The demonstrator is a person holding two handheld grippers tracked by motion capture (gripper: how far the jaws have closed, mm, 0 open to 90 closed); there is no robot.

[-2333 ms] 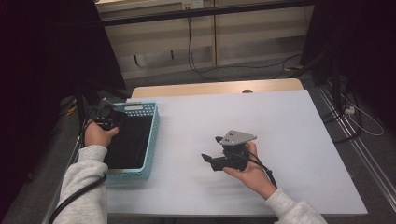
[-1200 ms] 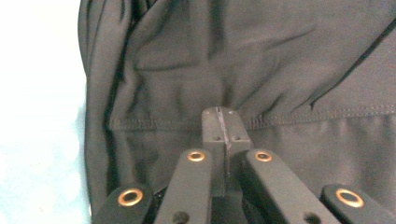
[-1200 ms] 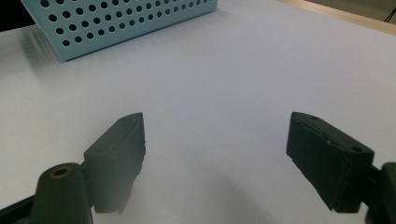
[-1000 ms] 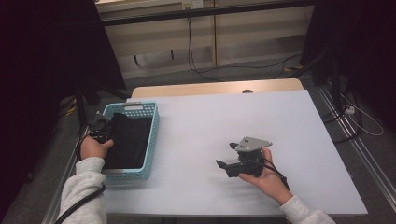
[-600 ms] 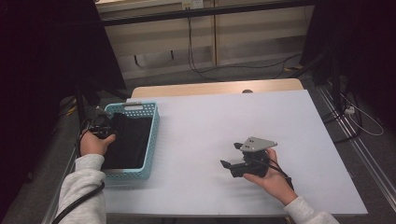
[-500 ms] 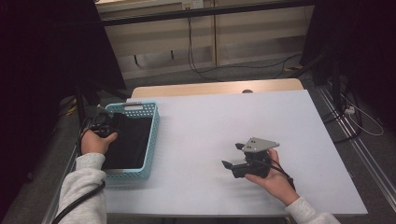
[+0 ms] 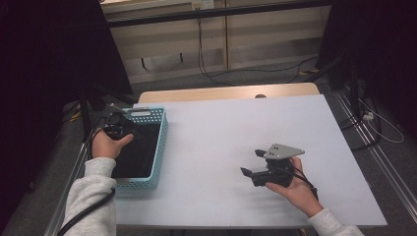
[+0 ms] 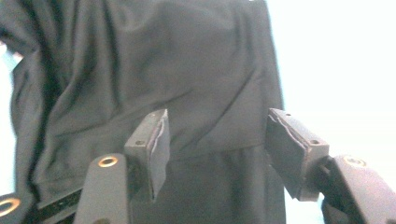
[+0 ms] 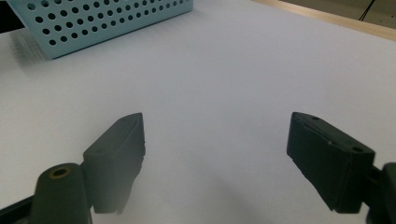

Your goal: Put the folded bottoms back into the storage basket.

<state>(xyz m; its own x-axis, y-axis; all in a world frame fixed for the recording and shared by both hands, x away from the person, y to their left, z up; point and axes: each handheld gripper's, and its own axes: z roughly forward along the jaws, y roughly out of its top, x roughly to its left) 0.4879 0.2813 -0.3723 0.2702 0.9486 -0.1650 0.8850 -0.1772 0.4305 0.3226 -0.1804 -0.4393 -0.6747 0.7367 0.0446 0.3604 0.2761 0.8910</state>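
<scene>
dark cloth (image 8: 154, 74), soft and wrinkly, lies bunched in the perforated light-blue plastic basket (image 7: 158, 147) at the counter's (image 7: 236, 128) left edge. left gripper (image 8: 215, 144) hovers right over it, jaws spread, looks like the reach step; next it needs to pinch a fold. right gripper (image 9: 215, 158) waits open over bare counter.

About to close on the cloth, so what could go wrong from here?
1. The left hand-held gripper stands open over the crumpled black cloth; it may pinch only a thin fold that slips.
2. Lifting might drag the light blue perforated plastic basket along, as the right hand-held gripper is far from it.
</scene>
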